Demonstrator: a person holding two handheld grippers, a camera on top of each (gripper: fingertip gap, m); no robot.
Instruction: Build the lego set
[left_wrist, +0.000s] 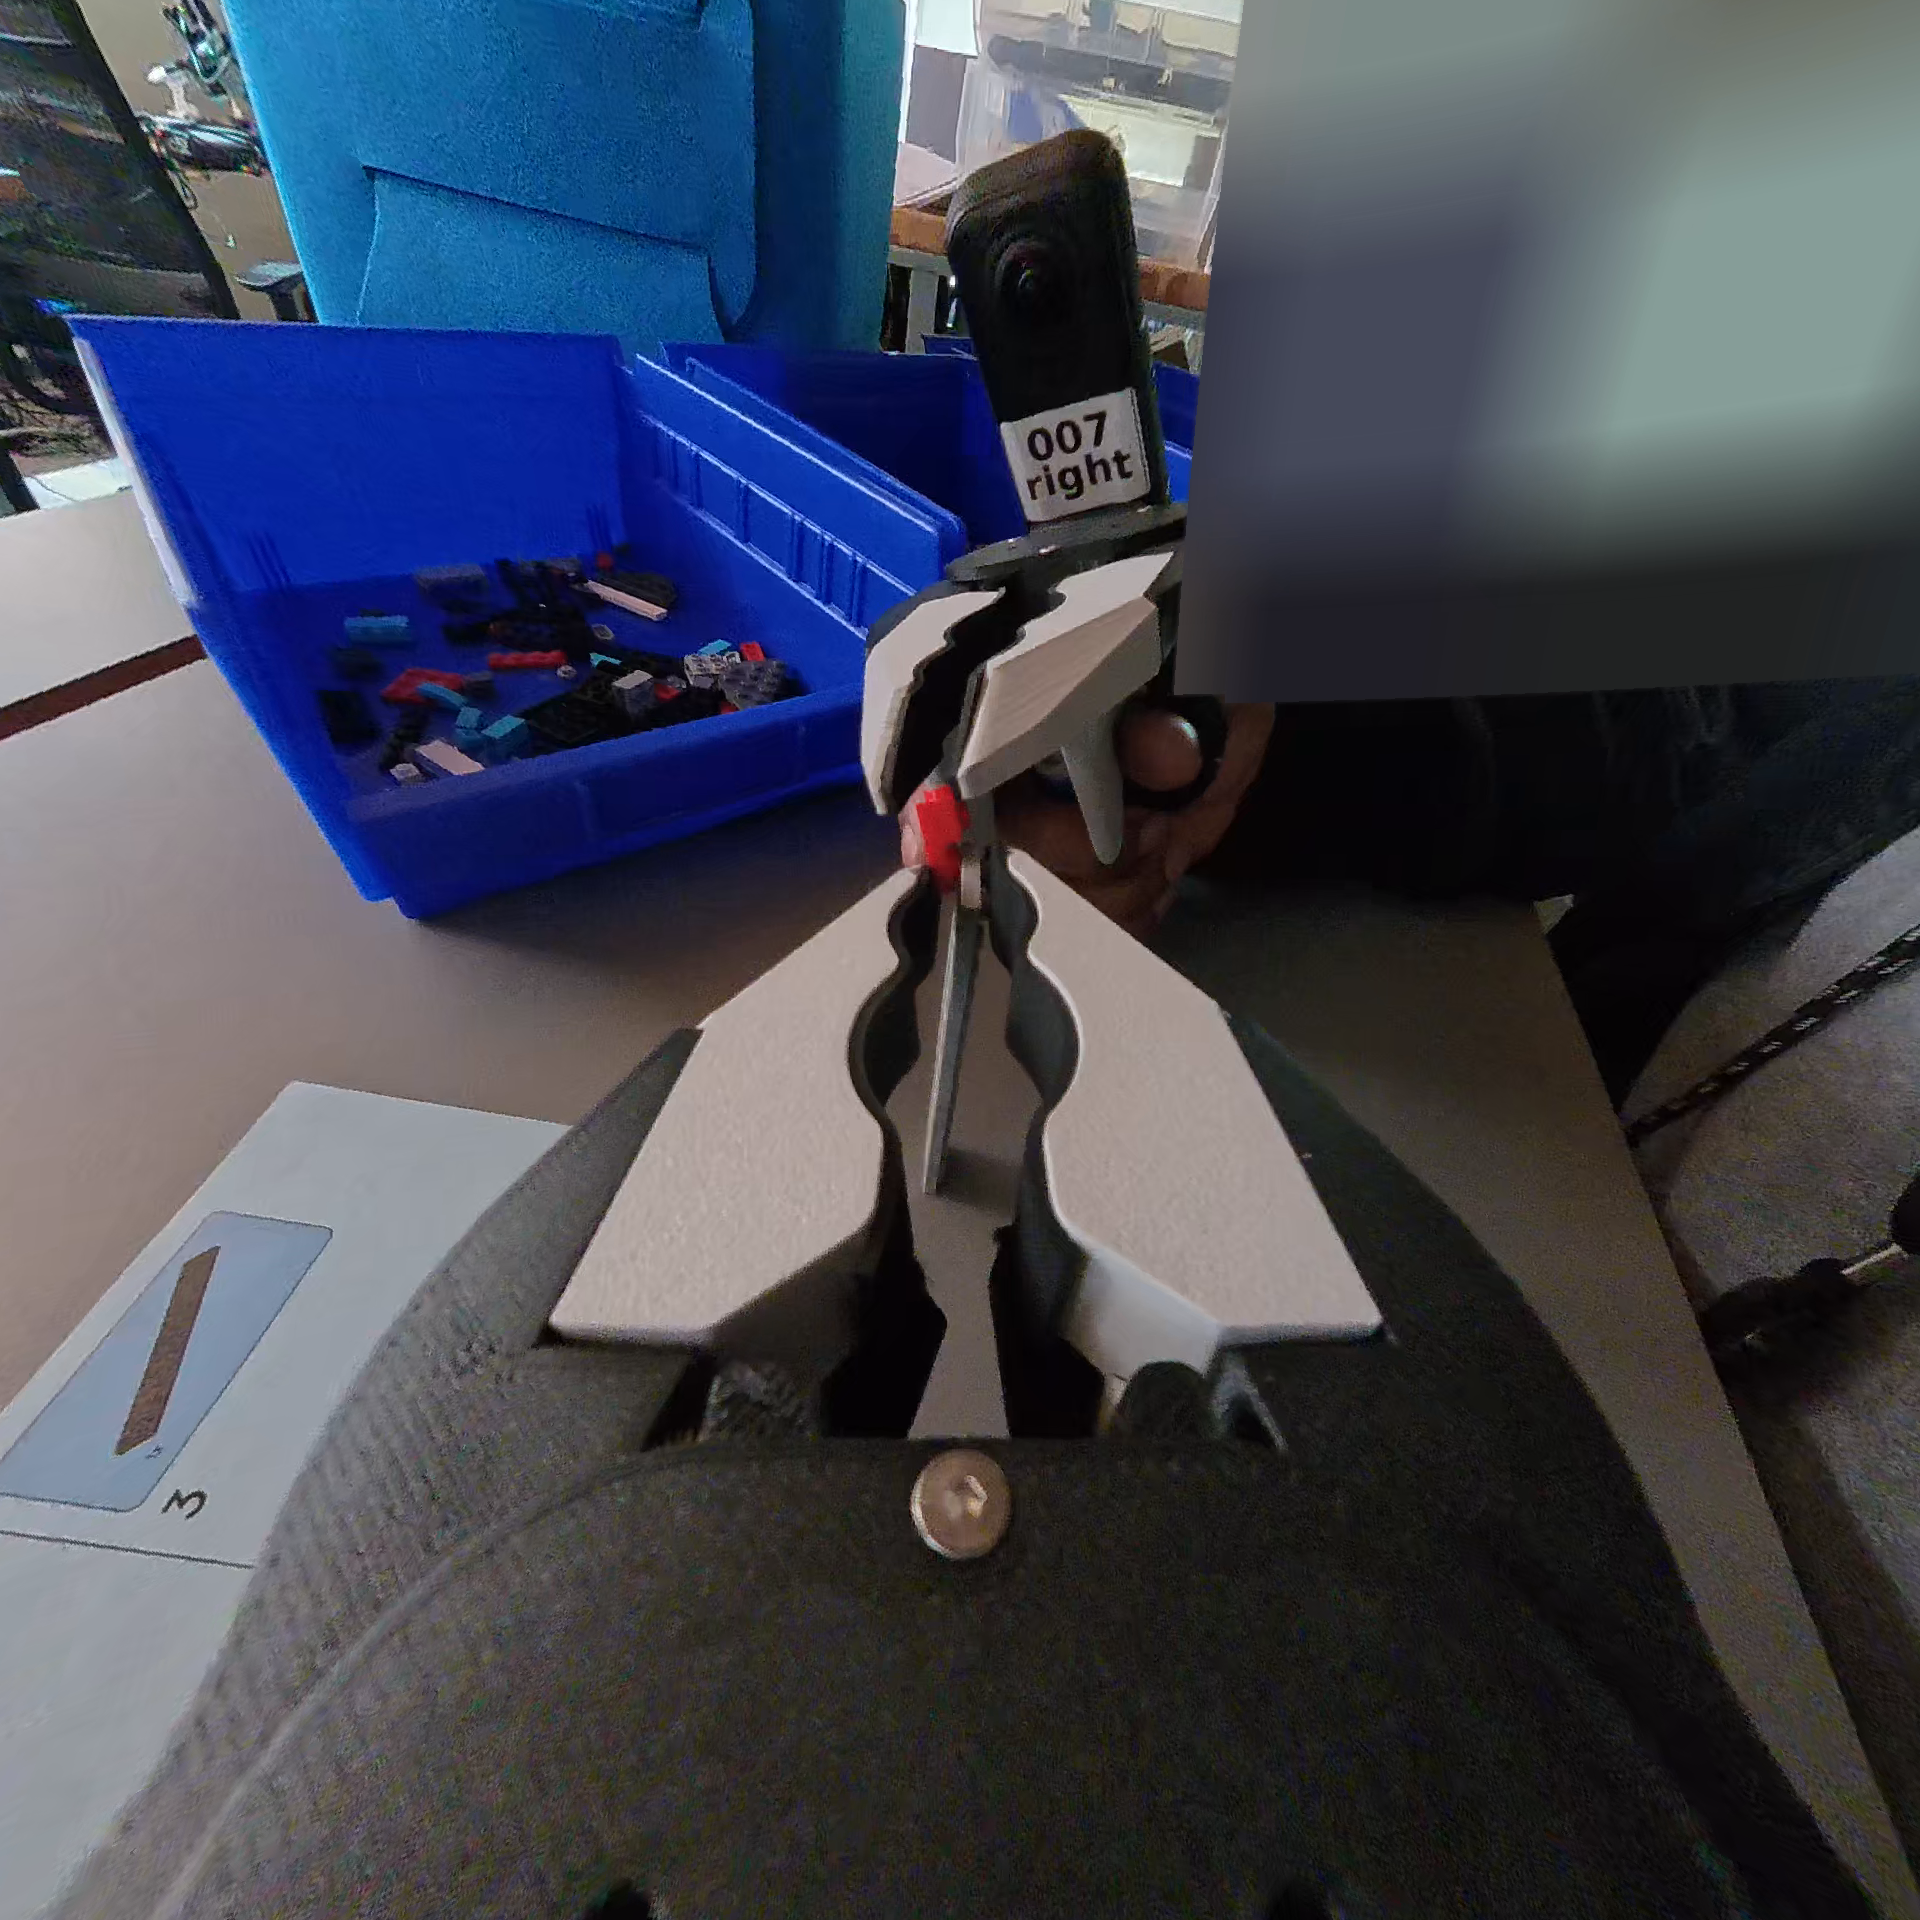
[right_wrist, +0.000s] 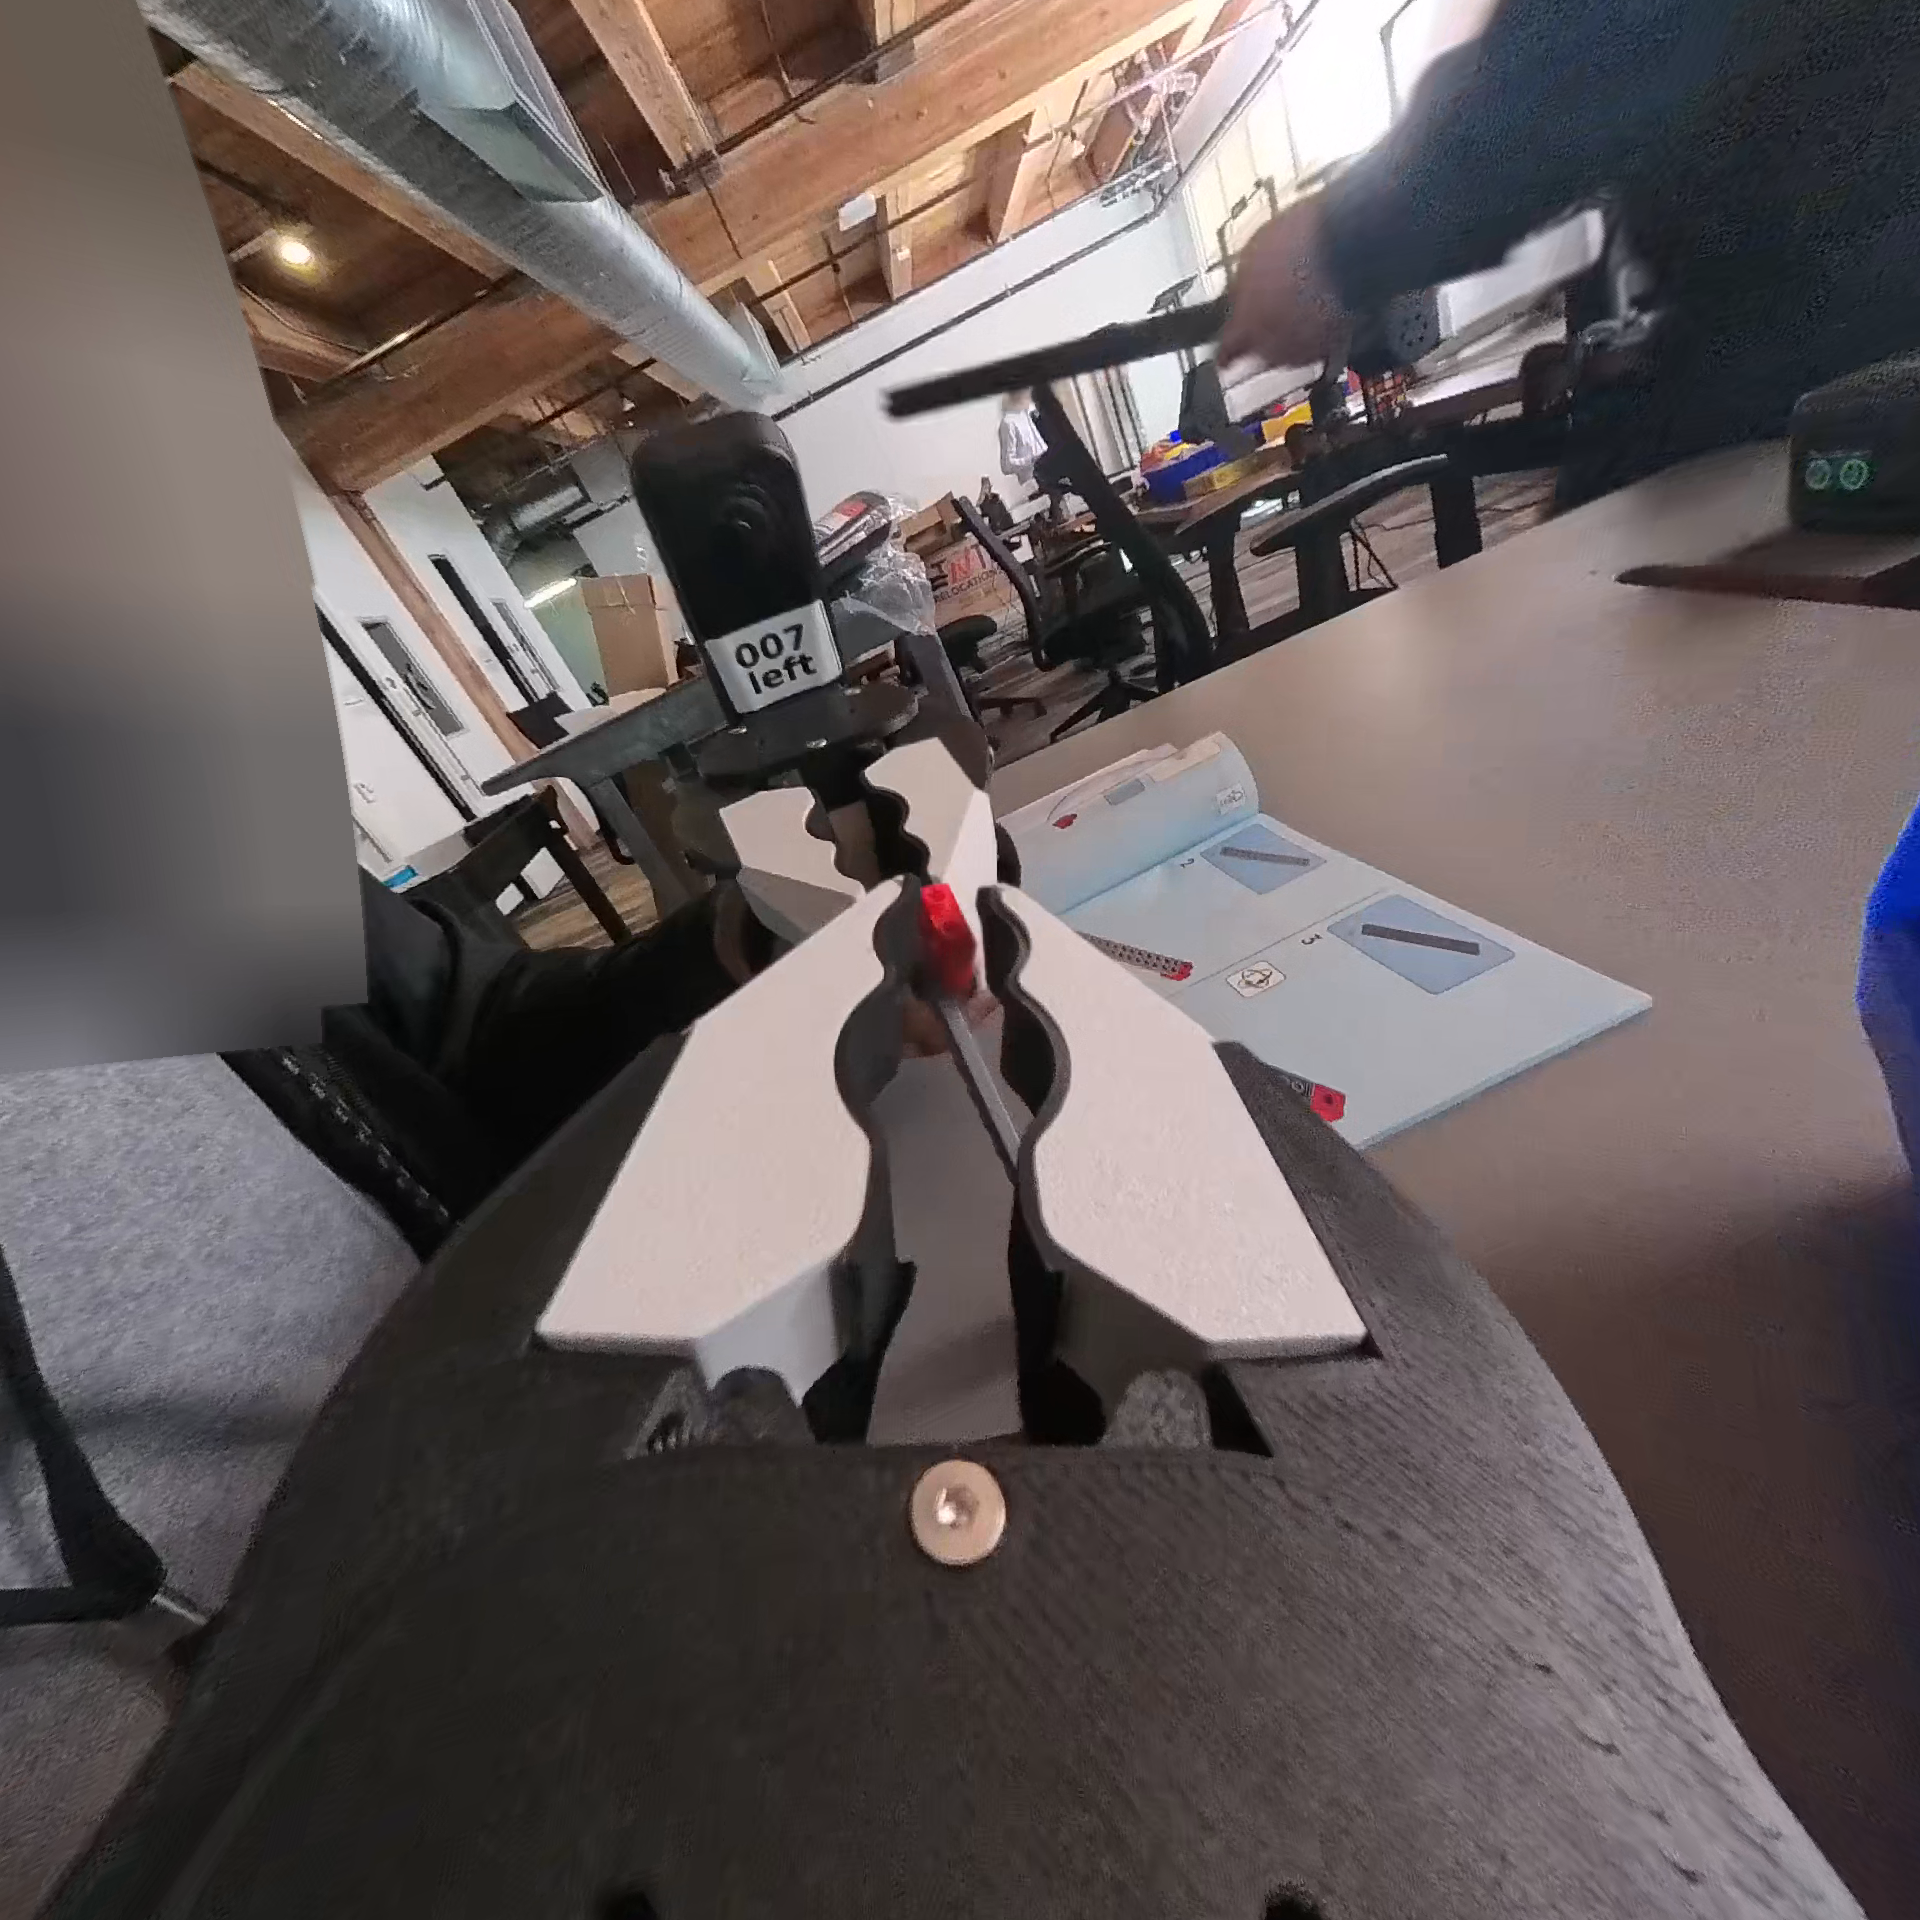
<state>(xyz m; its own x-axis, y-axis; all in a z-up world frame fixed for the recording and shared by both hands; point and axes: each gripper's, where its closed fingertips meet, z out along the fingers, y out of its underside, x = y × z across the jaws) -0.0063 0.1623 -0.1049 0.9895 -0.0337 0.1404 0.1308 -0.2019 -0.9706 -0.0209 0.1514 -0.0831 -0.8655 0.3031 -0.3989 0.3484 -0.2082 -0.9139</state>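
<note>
A thin grey plate (left_wrist: 951, 1039) stands on edge between the fingers of my left gripper (left_wrist: 956, 883), which is shut on it. A small red brick (left_wrist: 940, 821) sits at the plate's far end. My right gripper (left_wrist: 928, 805) comes down from above, tip to tip with the left, and is shut on the red brick. In the right wrist view the red brick (right_wrist: 945, 935) sits between the tips of my right gripper (right_wrist: 943, 902). A grey strip (right_wrist: 982, 1075) runs back from it. The left gripper (right_wrist: 920, 868) faces it closely.
A blue bin (left_wrist: 623, 821) with several loose bricks stands on the table to the left, with another blue bin (left_wrist: 831, 416) behind it. The instruction booklet (right_wrist: 1351, 935) lies open on the table (left_wrist: 156, 935). A hand (left_wrist: 1153, 758) holds the right gripper. A black device (right_wrist: 1860, 468) is far off. Left and right tips are no more than a few centimetres apart.
</note>
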